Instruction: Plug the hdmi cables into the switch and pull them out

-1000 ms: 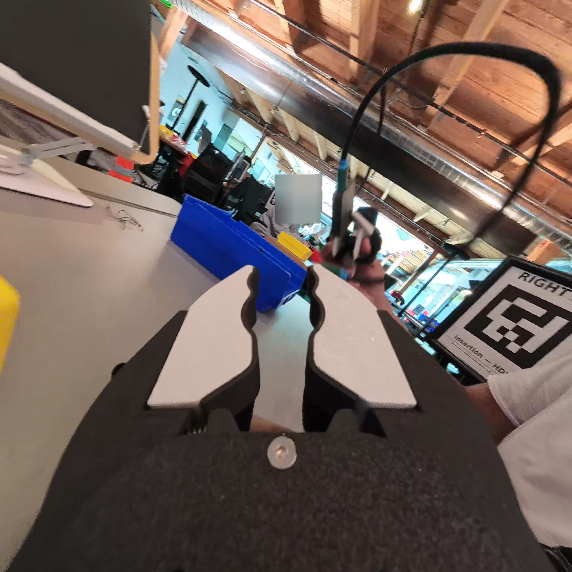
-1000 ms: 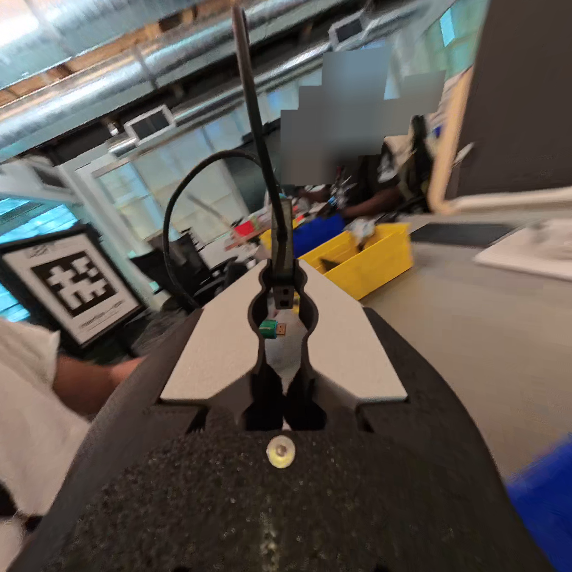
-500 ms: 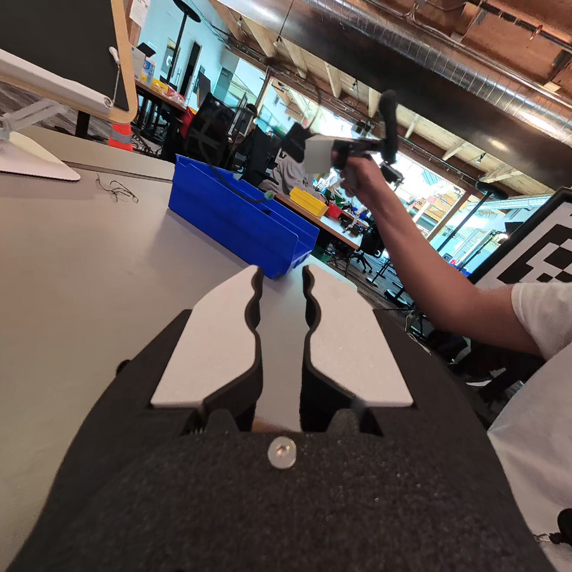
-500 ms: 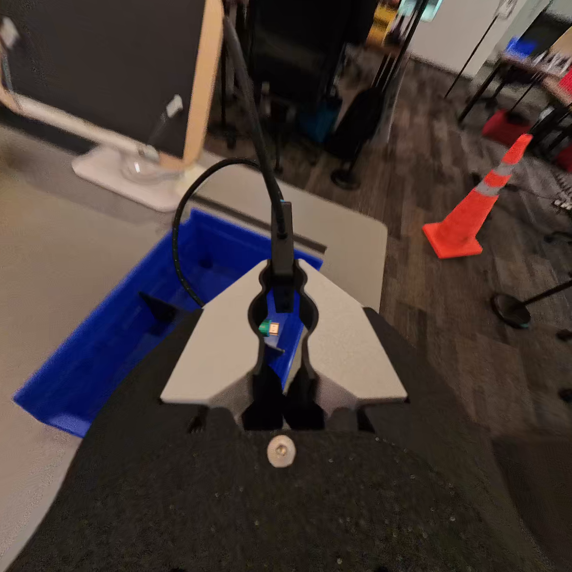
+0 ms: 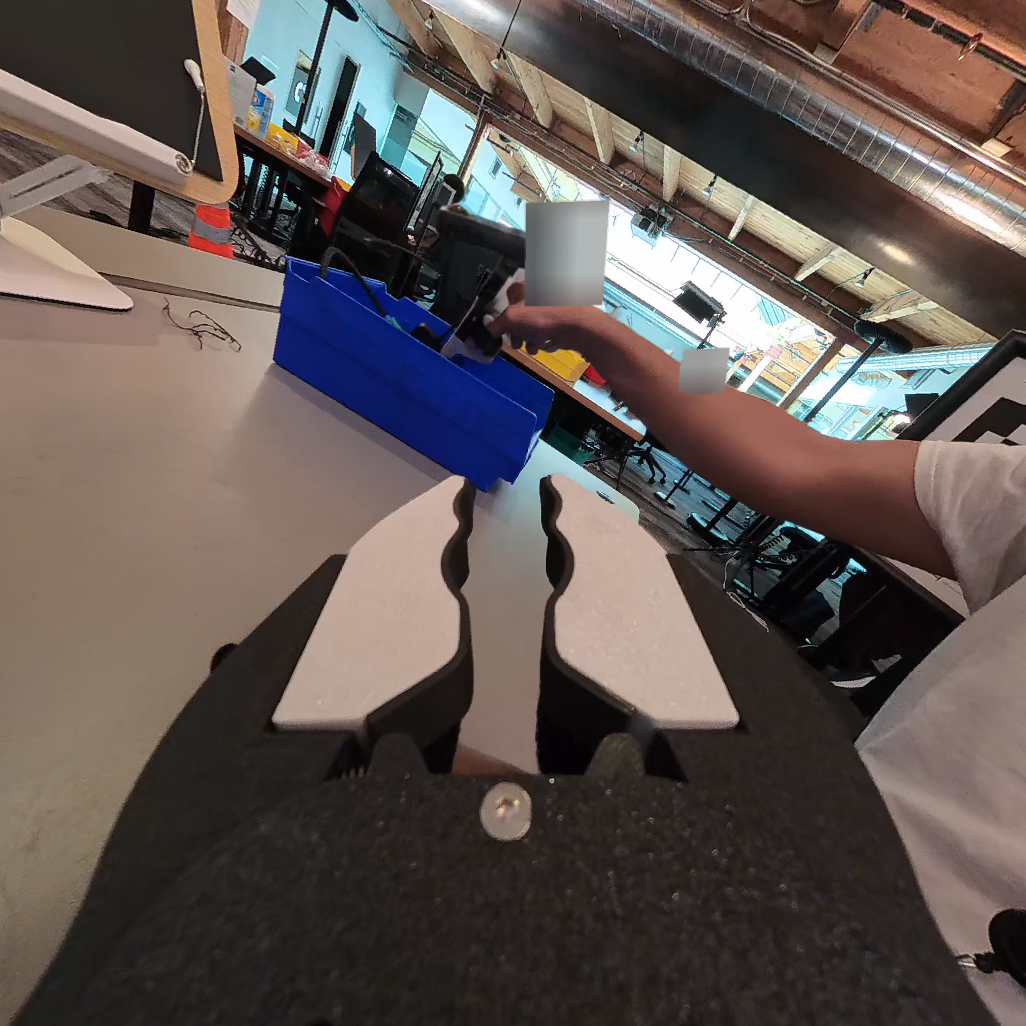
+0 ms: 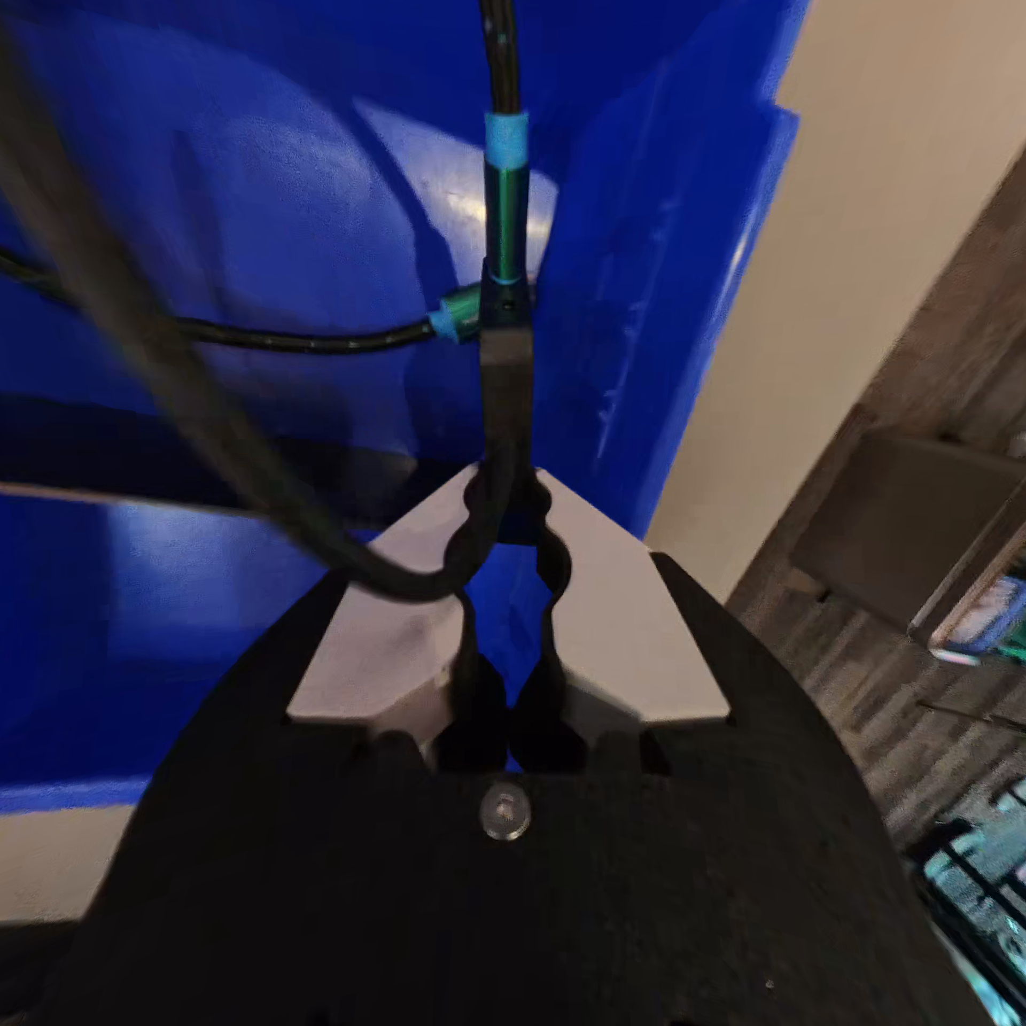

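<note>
Blue bin [image 6: 233, 233] blurred behind right gripper [image 6: 508, 488] clenching cable [image 6: 502, 388]; left gripper [image 5: 505, 488] released.

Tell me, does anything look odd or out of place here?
Two small things. A tangle of thin dark wire lies loose on the table left of the blue bin. Also the HDMI cable held by the right gripper loops back across its left finger.

Blue bin [image 5: 400, 383], black cable [image 6: 288, 338] with green-teal collar [image 6: 454, 319]
</note>
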`<state>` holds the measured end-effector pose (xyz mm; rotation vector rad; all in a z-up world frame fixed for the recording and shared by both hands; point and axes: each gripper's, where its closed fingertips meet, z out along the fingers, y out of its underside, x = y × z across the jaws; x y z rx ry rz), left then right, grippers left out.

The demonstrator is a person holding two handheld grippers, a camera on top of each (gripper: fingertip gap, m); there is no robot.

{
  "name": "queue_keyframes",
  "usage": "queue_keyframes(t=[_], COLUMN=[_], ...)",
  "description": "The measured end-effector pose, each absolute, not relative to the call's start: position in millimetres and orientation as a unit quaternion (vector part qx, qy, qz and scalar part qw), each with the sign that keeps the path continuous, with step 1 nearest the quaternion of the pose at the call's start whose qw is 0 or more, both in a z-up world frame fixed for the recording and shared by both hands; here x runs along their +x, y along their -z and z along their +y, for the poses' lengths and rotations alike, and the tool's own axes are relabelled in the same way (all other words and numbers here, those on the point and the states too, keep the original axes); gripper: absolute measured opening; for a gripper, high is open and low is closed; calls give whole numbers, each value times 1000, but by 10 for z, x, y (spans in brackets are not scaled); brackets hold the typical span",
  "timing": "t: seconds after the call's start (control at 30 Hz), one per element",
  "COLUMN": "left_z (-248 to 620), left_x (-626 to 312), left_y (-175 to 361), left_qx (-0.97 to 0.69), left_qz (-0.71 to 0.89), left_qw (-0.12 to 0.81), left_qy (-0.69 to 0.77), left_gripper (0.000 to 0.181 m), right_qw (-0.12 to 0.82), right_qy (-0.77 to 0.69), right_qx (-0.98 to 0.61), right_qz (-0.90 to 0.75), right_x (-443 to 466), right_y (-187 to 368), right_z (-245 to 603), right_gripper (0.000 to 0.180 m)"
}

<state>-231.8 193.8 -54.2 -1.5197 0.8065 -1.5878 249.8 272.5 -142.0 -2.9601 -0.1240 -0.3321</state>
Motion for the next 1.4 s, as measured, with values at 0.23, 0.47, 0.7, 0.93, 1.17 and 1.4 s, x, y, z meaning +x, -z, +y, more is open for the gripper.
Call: queue_keyframes(t=[0.23,0.47,0.7,0.93,1.17,1.4], left_z=[1956,1912,1866,2080,2332,3965], left_x=[-2381,-2746,-3350,-3430,-3443,-3698], left_y=[583,766,1076,1156,817,501], left_qx=[-611,-679,-731,-756,-755,-841], left_qz=[325,336,338,300,285,320], left_qw=[400,453,503,475,486,414], left_qy=[600,469,314,335,335,136], left_gripper=[23,27,27,36,39,51], right_qw=[162,407,611,581,578,572], right_qy=[96,26,-136,-140,-201,-229], right_qx=[-982,-912,-779,-801,-791,-788], right_qz=[-26,-35,29,-39,-16,-14], right_x=[2349,1739,293,-142,-163,-160], right_y=[1233,298,785,1135,1117,1129], right_z=[2722,2160,1353,1328,1288,1267], right_gripper=[29,41,40,40,40,40])
